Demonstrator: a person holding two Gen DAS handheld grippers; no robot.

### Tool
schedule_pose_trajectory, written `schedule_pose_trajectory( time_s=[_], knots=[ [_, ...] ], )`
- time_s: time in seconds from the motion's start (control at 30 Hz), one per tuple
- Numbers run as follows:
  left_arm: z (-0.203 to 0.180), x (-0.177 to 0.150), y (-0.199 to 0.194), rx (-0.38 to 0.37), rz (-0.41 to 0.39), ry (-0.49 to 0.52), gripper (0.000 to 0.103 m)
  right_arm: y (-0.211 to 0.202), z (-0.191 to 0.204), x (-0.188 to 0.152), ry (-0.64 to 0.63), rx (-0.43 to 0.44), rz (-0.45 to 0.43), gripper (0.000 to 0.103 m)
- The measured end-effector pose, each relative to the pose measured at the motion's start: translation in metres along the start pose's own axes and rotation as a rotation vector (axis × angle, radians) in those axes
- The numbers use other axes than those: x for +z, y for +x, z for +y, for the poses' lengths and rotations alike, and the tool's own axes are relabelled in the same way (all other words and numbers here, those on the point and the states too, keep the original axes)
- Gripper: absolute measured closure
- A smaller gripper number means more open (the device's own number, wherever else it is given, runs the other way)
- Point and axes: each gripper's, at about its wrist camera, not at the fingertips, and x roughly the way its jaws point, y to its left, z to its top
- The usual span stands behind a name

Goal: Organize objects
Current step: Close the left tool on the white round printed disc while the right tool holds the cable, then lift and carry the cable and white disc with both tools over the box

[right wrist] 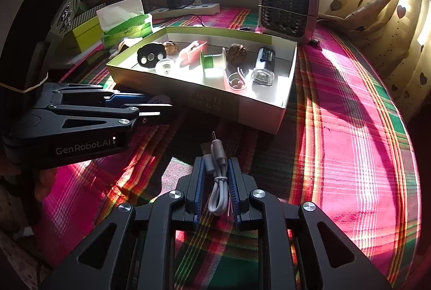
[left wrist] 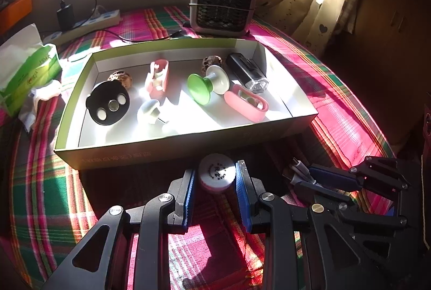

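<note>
Plaid-clothed surface (right wrist: 350, 128) carrying box (left wrist: 188, 152), heater (left wrist: 223, 4), power strip (left wrist: 91, 22), tissue pack (left wrist: 29, 72).

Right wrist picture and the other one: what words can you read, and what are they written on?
"GenRobot.AI": on the side of the left gripper.
Round white lid held in the left gripper: printed characters, too small to read.
Box front wall: faint print, too blurred to read.
Green tissue pack: logo unreadable.
</note>
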Motion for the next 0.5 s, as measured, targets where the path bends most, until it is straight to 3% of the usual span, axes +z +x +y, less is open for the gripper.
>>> schedule_pose_trajectory(
  time_s=[0.5],
  knots=[
    [0.01,0.002,-0.023,0.017,-0.049,0.001,0.077,-0.007,0.008,0.009,-0.003,0.028,-0.035,0.085]
  ],
)
